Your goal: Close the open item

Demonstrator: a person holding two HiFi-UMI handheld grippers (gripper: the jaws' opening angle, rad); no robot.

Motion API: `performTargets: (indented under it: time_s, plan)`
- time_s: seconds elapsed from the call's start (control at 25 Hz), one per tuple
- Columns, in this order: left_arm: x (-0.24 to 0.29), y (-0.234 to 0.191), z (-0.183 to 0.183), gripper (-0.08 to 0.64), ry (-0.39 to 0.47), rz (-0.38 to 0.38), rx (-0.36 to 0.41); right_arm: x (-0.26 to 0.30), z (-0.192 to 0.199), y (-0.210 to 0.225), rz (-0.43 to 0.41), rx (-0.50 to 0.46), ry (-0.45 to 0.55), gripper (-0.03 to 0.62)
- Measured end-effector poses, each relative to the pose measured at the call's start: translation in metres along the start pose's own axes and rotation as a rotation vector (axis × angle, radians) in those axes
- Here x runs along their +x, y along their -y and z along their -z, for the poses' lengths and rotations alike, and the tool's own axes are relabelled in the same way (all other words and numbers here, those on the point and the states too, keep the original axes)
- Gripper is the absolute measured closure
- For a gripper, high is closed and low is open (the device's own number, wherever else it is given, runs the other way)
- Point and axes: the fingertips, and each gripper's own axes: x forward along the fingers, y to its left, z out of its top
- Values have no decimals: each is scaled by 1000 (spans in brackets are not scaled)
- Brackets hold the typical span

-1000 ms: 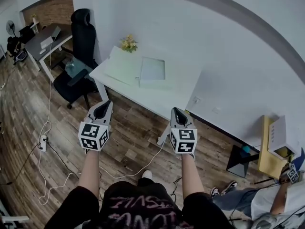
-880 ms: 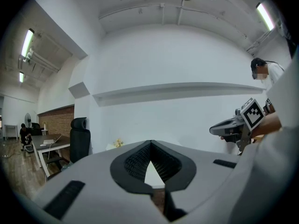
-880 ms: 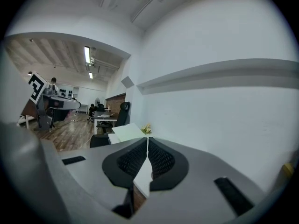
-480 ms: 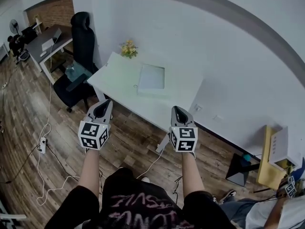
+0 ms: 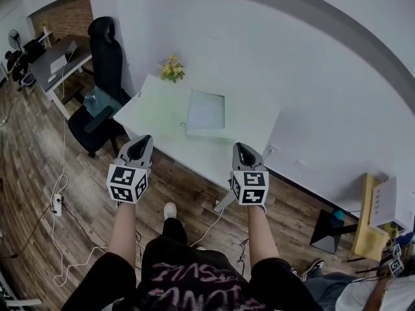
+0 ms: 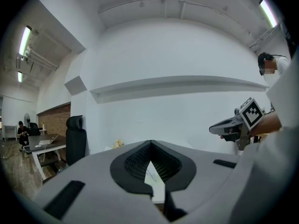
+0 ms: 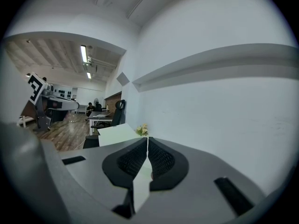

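Bright, even; ceiling tubes (image 6: 25,40) lit; fisheye edges.

Flat item (image 5: 206,111) on white table (image 5: 155,114)

surface: white table (image 5: 154,113) | on it: pale flat item (image 5: 206,112); yellow flowers (image 5: 172,68)

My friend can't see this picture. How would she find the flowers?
Look at the white table against the white wall. At its far corner, near the black chair, sit the flowers. They are the only yellow thing on it.
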Motion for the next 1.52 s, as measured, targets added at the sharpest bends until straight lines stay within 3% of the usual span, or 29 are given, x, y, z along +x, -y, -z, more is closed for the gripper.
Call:
performTargets:
  time_s: [0.36, 0.84, 1.16, 1.52]
  plan:
    - [82, -52, 20, 546, -47, 33, -24, 86, 4, 13, 31, 18, -48, 566]
    - [172, -139, 21, 546, -66, 86, -40, 194, -24, 10, 85, 34, -77, 566]
    - [207, -206, 28, 546, -80, 75, -53, 251, -42, -10, 98, 38, -78, 566]
    - [228, -227, 44, 546, -114, 66, -64, 282, -39, -3, 97, 42, -93, 566]
